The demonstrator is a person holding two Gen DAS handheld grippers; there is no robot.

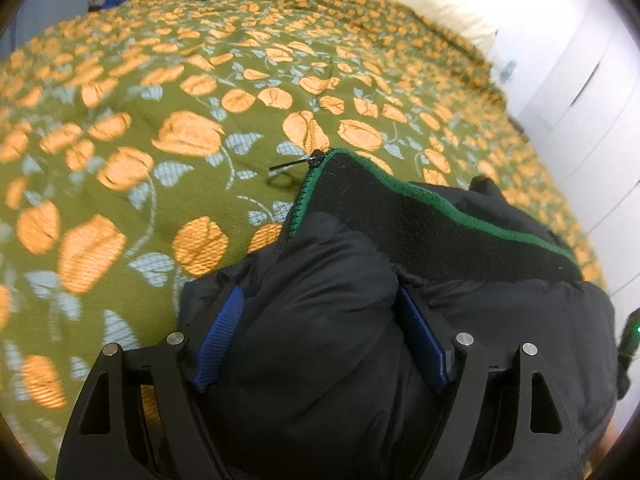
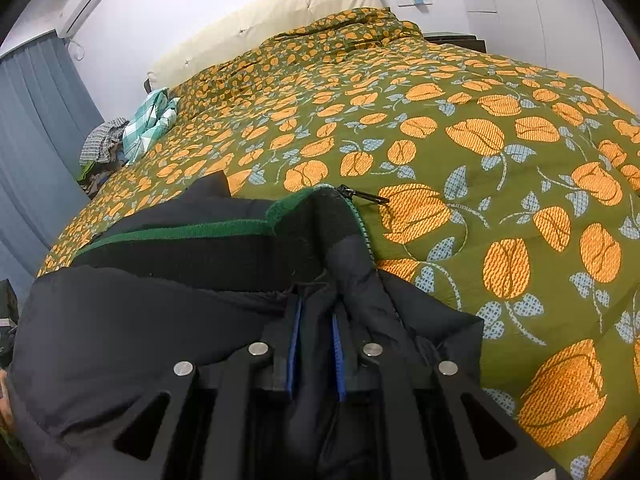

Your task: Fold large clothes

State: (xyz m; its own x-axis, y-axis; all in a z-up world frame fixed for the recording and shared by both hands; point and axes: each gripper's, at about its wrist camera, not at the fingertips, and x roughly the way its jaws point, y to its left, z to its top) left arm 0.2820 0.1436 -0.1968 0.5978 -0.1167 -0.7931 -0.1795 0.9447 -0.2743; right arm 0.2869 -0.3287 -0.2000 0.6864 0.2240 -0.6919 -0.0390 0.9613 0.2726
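A black puffer jacket (image 1: 320, 320) with a green-edged knit collar (image 1: 420, 216) and a green zipper lies on the bed. My left gripper (image 1: 320, 336) has its jaws wide apart, with a thick puffy fold of the jacket bulging between the blue pads (image 1: 220, 336). In the right wrist view, my right gripper (image 2: 316, 344) is shut on a fold of the same jacket (image 2: 120, 312) near the zipper edge. The collar (image 2: 200, 240) and the zipper pull (image 2: 364, 195) lie just ahead of it.
The bed is covered by a green quilt with orange flowers (image 2: 480, 140). A cream headboard (image 2: 260, 20) and white wall stand behind. Crumpled checked clothes (image 2: 148, 124) lie at the bed's far left. Blue curtains (image 2: 32, 140) hang at the left; white wardrobe doors (image 1: 580, 100) stand at the right.
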